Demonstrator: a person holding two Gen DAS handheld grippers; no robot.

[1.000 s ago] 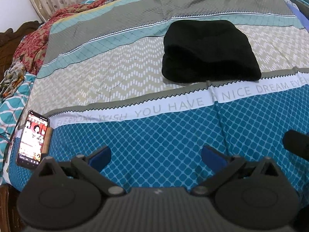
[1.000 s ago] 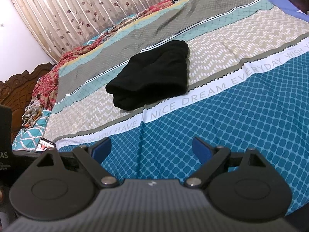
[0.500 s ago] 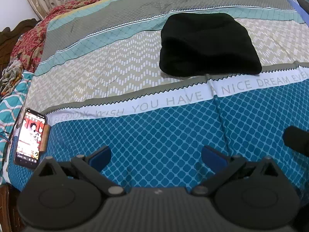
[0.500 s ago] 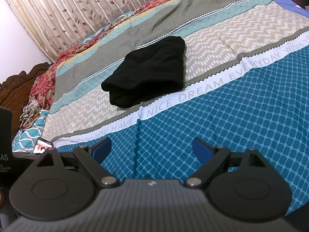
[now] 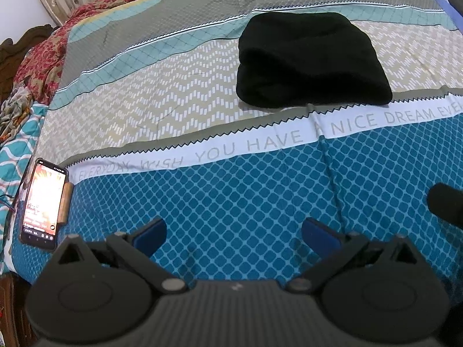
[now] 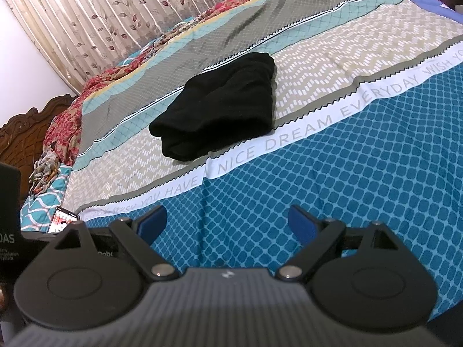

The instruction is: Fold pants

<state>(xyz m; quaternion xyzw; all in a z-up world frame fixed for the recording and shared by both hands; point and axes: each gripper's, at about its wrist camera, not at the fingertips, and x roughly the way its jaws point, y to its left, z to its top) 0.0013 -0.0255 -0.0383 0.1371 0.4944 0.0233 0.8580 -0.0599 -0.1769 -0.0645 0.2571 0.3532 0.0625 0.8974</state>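
Black pants [image 5: 309, 60] lie folded into a compact bundle on the patterned bedspread, on the beige zigzag band just beyond the white lettered stripe. The right wrist view shows the same pants [image 6: 220, 107] up and left of centre. My left gripper [image 5: 234, 235] hovers open over the blue diamond part of the spread, well short of the pants, with nothing between its blue pads. My right gripper [image 6: 227, 222] is open too, over the same blue area, empty and apart from the pants.
A lit phone [image 5: 43, 202] lies at the bed's left edge, also seen small in the right wrist view [image 6: 62, 221]. Crumpled red and floral cloth [image 5: 37, 57] piles by the carved wooden headboard [image 6: 31, 121]. Curtains [image 6: 115, 14] hang behind the bed.
The views have drifted only slightly; the pants lie as they did and both grippers stay open and empty. The phone's screen shows a different picture.
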